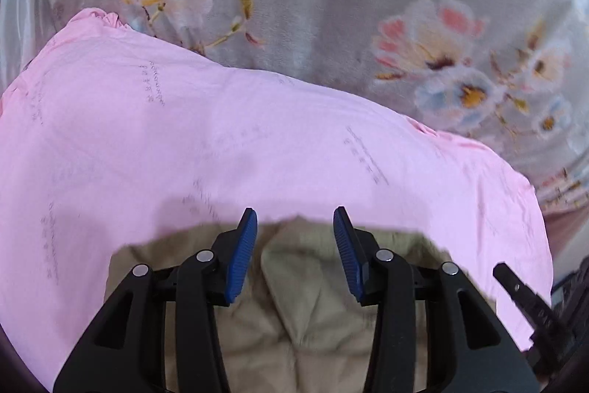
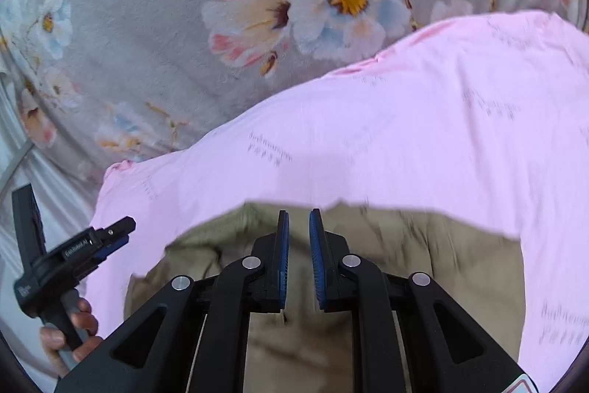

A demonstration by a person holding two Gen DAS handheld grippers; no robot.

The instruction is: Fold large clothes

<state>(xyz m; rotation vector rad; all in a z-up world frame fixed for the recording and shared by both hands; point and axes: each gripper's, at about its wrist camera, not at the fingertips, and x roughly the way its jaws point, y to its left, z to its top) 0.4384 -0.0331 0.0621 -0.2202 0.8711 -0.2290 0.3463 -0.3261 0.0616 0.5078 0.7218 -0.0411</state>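
Observation:
A large pink garment (image 1: pixel 257 142) with faint printed text lies spread on a floral bedsheet; it also shows in the right wrist view (image 2: pixel 423 142). Its near hem sits over a beige quilted garment (image 1: pixel 294 312), also seen in the right wrist view (image 2: pixel 441 267). My left gripper (image 1: pixel 295 214) is open and empty, its fingertips just at the pink hem above the beige cloth. My right gripper (image 2: pixel 299 214) has its jaws narrowly apart with nothing between them, also at the pink hem. The left gripper shows in the right wrist view (image 2: pixel 110 234), held by a hand.
The grey floral bedsheet (image 1: pixel 331 6) covers the bed beyond the pink garment, also in the right wrist view (image 2: pixel 147 43). A white sheet (image 2: pixel 48 179) lies at the left edge. Part of the right gripper (image 1: pixel 522 297) shows at the lower right.

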